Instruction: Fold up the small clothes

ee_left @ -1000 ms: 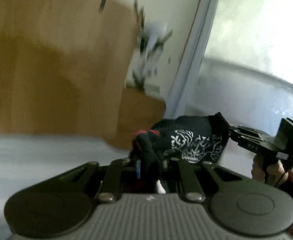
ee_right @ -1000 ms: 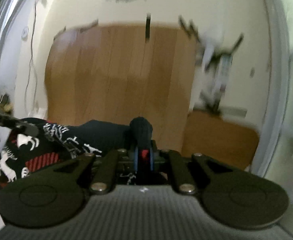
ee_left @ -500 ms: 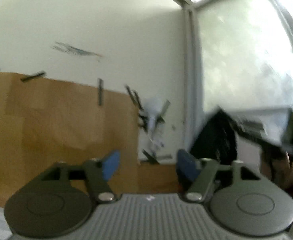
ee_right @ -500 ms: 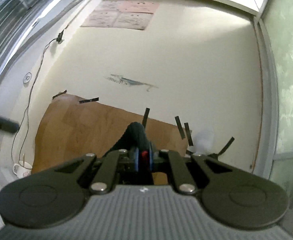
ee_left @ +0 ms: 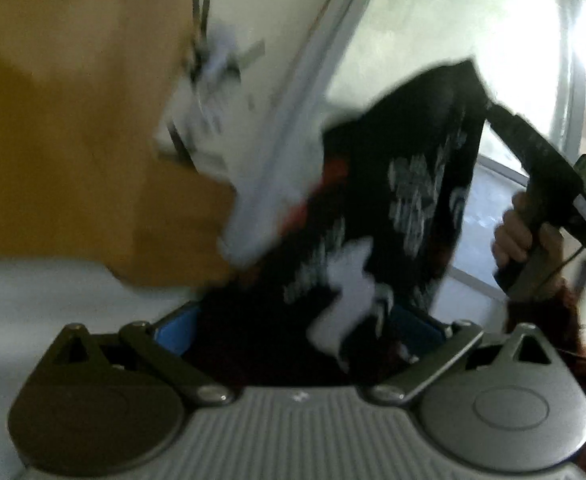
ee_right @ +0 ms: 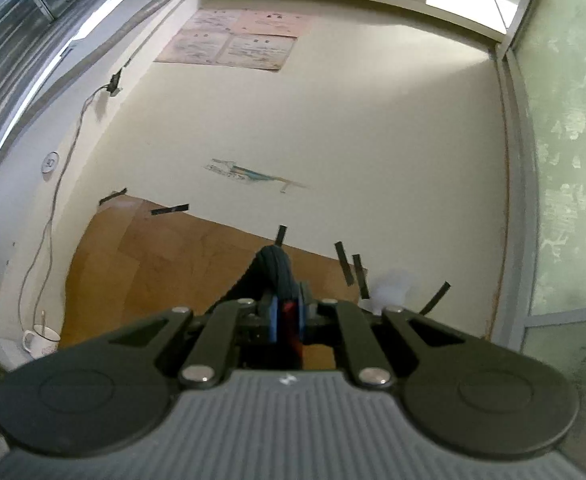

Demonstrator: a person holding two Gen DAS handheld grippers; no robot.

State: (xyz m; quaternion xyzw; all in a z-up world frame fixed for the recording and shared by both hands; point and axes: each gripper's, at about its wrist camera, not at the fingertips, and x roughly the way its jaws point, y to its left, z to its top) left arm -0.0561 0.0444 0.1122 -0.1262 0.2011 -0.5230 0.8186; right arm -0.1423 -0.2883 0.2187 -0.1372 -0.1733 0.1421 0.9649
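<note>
A small black knitted garment (ee_left: pixel 413 184) with white and red patterns hangs blurred in the left wrist view. Its top corner is pinched by my right gripper (ee_left: pixel 493 110), held by a person's hand (ee_left: pixel 525 232). My left gripper (ee_left: pixel 293 326) is low in front, its jaws opening wide. The garment's lower part hangs between the blue pads (ee_left: pixel 173 330), which do not press on it. In the right wrist view my right gripper (ee_right: pixel 287 312) points up at the wall, shut on a dark fold of the garment (ee_right: pixel 275 268).
A brown board (ee_right: pixel 173 264) taped with black strips leans on the cream wall. A white mug (ee_right: pixel 41 340) stands at the left. A frosted window (ee_left: pixel 453 32) fills the right side. The white tabletop (ee_left: pixel 33 300) lies below at the left.
My left gripper let go of the garment and its jaws spread wide. My right gripper rose and tilted upward, lifting the garment so that it now hangs down.
</note>
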